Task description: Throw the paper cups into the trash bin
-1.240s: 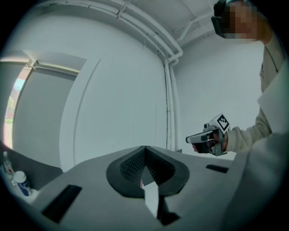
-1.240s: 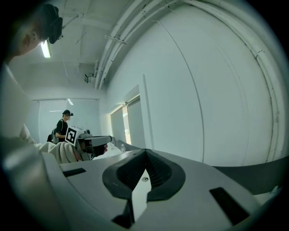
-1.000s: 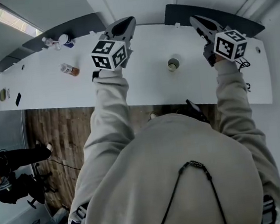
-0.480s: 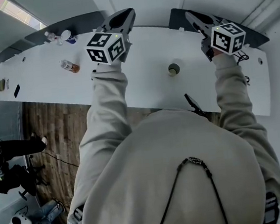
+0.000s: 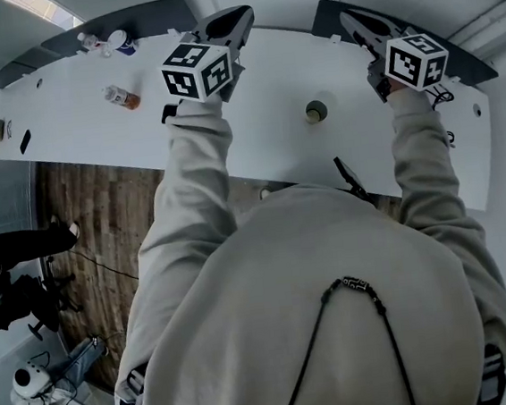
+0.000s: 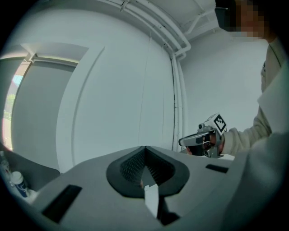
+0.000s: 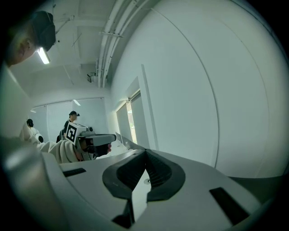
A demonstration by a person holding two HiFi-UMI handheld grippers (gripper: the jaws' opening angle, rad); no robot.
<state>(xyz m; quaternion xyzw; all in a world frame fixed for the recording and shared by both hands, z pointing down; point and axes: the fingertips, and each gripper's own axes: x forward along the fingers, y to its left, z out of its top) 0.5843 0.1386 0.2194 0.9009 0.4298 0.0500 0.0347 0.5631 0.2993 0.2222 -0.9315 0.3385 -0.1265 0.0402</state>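
Observation:
One paper cup (image 5: pixel 316 111) stands upright on the long white table (image 5: pixel 265 142), between my two arms and nearer the right one. My left gripper (image 5: pixel 235 16) is held above the table's far edge, left of the cup and well apart from it; in the left gripper view (image 6: pixel 145 157) its jaws meet with nothing between them. My right gripper (image 5: pixel 349 19) hovers at the far edge to the cup's right, also shut and empty in the right gripper view (image 7: pixel 145 157). Both point at the white wall. No trash bin is in view.
Bottles (image 5: pixel 122 98) and small containers (image 5: pixel 103 44) lie at the table's left, with a dark phone (image 5: pixel 26 141) further left. A black object (image 5: pixel 350 178) sits at the near edge. Dark panels (image 5: pixel 118 27) back the table. People (image 5: pixel 7 259) stand on the wooden floor at left.
Both grippers have stayed raised and shut at the table's far edge, with only slight shifts as the head view moved. The cup has not moved.

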